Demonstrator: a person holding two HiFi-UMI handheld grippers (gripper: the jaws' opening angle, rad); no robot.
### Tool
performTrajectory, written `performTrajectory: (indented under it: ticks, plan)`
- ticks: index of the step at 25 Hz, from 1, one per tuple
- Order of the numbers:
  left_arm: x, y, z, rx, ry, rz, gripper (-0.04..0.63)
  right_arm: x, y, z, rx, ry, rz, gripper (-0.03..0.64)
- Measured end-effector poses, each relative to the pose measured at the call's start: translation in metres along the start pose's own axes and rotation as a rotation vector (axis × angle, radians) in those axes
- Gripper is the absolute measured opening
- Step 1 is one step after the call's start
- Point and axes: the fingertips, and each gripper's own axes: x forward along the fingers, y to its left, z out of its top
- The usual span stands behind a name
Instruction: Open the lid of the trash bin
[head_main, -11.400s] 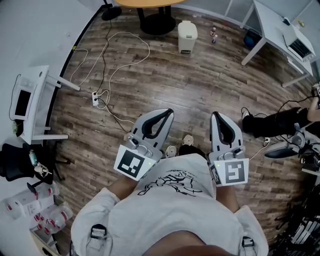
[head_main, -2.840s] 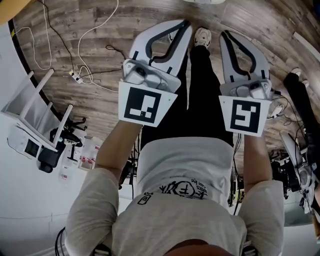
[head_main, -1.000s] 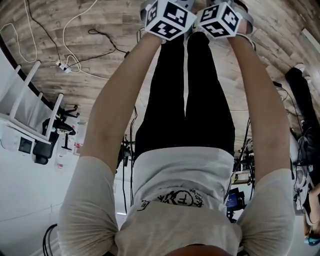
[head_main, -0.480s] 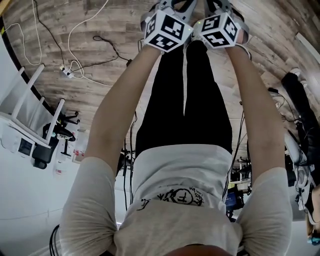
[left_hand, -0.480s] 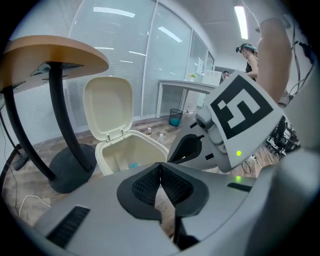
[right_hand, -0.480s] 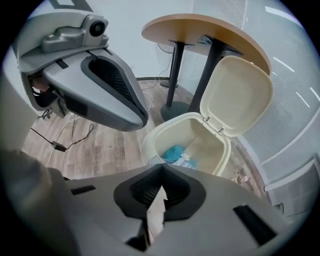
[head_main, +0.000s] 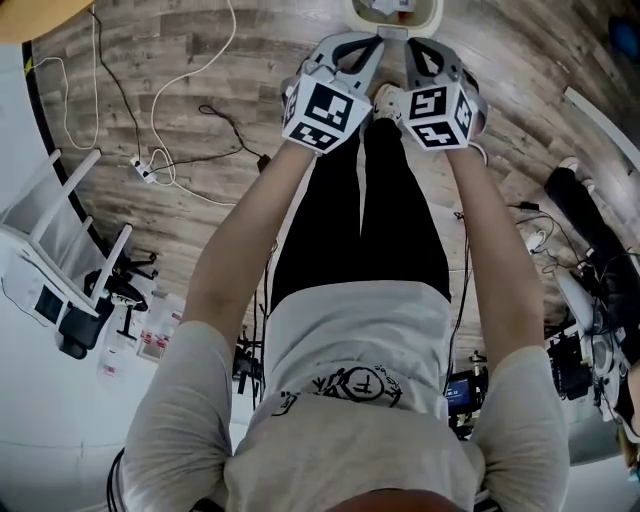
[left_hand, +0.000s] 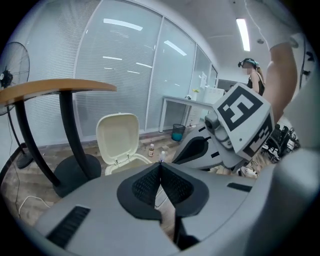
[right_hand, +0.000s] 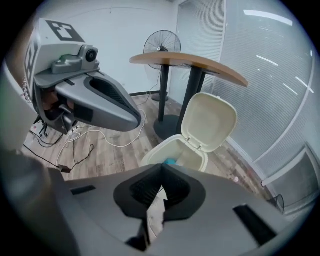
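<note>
Head view, bin (head_main: 432, 12): cream, at the top centre edge, cut off by the frame, its opening facing up.
Head view, left gripper (head_main: 374, 42): held out at arm's length, upper centre, tips near the bin.
Head view, right gripper (head_main: 413, 46): just beside the left one, also pointing at the bin.
Head view, floor (head_main: 200, 190): wood planks, with a white cable (head_main: 165, 95) looping at the upper left.
Left gripper view, jaws: pressed together at the frame centre, nothing between them.
Left gripper view, lid (left_hand: 118, 137): standing upright behind the bin, left of centre.
Left gripper view, table (left_hand: 55, 87): round wooden top on a dark post, at the left, beside the bin.
Right gripper view, jaws: clenched, tips meeting, empty.
Right gripper view, bin: centre of the frame, just beyond the tips, open, with the lid raised at the upper right and a small blue item inside.
Right gripper view, fan (right_hand: 162, 47): standing behind the table, top centre.
</note>
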Motion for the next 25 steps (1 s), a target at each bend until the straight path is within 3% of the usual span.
performTrajectory:
  ticks: [5, 18, 25]
  plan:
    - [-0.03, -0.005, 0.05, -0.036, -0.088, 0.007, 0.018, -0.048, -0.015, 0.028, 0.044, -0.056, -0.019, 0.008]
    - [-0.131, -0.017, 0.195, -0.028, -0.288, 0.072, 0.018, -0.184, -0.057, 0.113, 0.119, -0.244, -0.057, 0.008]
    - [-0.191, -0.035, 0.256, -0.035, -0.353, 0.087, 0.018, -0.269, -0.064, 0.164, 0.183, -0.349, -0.053, 0.008]
